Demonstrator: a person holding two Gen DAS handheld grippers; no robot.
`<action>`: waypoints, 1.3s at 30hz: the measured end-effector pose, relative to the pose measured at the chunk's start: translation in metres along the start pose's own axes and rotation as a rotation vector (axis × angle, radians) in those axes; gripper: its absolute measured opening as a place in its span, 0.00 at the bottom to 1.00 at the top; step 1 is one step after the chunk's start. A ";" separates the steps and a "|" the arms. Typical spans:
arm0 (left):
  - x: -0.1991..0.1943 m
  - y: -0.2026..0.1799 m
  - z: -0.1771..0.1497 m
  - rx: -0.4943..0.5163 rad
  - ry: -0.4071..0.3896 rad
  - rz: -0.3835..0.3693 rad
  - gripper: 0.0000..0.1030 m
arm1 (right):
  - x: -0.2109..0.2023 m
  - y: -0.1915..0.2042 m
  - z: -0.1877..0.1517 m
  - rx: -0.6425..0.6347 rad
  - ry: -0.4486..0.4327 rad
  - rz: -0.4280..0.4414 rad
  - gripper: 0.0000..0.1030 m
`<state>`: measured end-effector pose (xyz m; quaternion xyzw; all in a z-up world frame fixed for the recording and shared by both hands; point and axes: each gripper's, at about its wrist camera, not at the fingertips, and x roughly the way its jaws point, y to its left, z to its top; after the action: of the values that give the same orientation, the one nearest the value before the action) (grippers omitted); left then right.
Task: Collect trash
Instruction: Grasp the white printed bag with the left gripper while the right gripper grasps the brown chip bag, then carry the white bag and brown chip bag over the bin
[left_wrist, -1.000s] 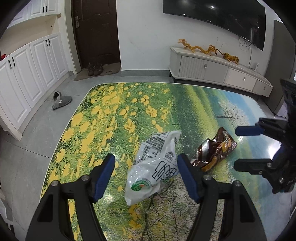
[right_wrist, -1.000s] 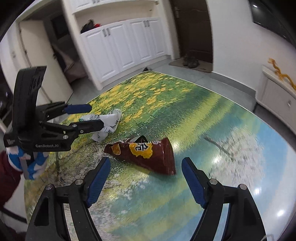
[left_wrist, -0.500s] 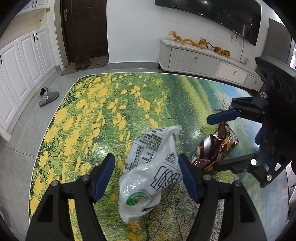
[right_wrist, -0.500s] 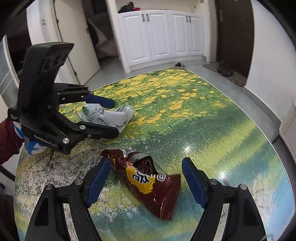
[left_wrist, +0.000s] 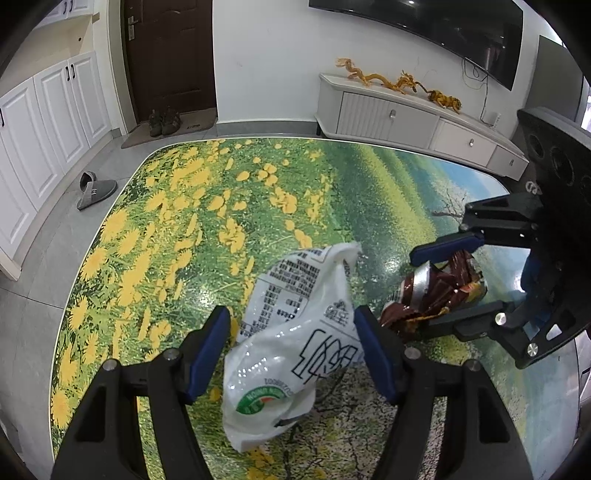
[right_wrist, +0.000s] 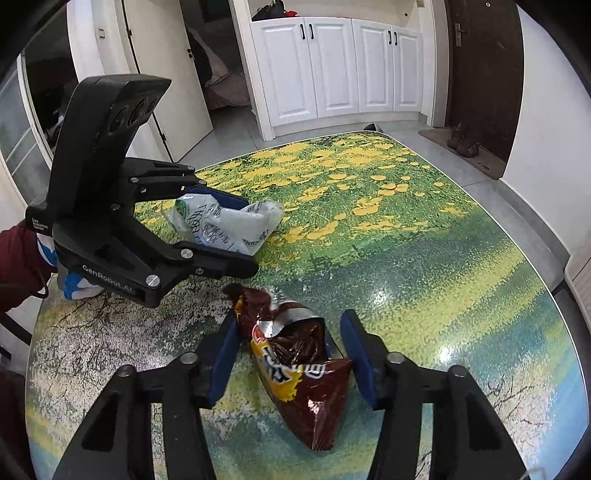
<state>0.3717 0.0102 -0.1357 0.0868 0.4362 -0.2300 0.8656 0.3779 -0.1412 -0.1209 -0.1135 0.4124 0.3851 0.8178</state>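
Right now both pieces of trash sit on the table (right_wrist: 461, 258), side by side: white plastic bag (left_wrist: 295, 339) between the left gripper (left_wrist: 291, 350) fingers, brown chip bag (right_wrist: 299, 373) between the right gripper (right_wrist: 291, 354) fingers. Both claws are wide open, straddling their targets, nothing clamped yet; pads look just beside the wrappers, contact unclear. Step in hand, as I read it: pre-grasp on both items at once. Next move needs each jaw pair to close on crinkly, thin film, so bite a bunched part, not a flat edge, or it slips out. In the left view the chip bag (left_wrist: 436, 295) is at 3 o'clock of the white bag, with the right gripper (left_wrist: 443, 288) around it; that view also shows a TV cabinet (left_wrist: 406, 118) at 1 o'clock and a slipper (left_wrist: 96, 188) on the floor at 10. Right view adds the left gripper (right_wrist: 236, 232) at 10 o'clock, its holder's gloved hand (right_wrist: 70, 280), and white cupboards (right_wrist: 332, 66) behind.
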 end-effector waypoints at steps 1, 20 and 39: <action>-0.001 -0.001 -0.001 -0.002 0.000 0.002 0.64 | -0.001 0.003 -0.002 -0.001 0.000 -0.008 0.44; -0.071 -0.047 -0.058 -0.051 -0.040 -0.017 0.50 | -0.062 0.080 -0.077 0.183 -0.049 -0.161 0.28; -0.146 -0.172 -0.134 0.004 -0.058 0.032 0.46 | -0.175 0.127 -0.180 0.523 -0.253 -0.230 0.28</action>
<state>0.1198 -0.0474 -0.0920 0.0887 0.4089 -0.2193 0.8814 0.1174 -0.2394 -0.0849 0.1036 0.3768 0.1819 0.9023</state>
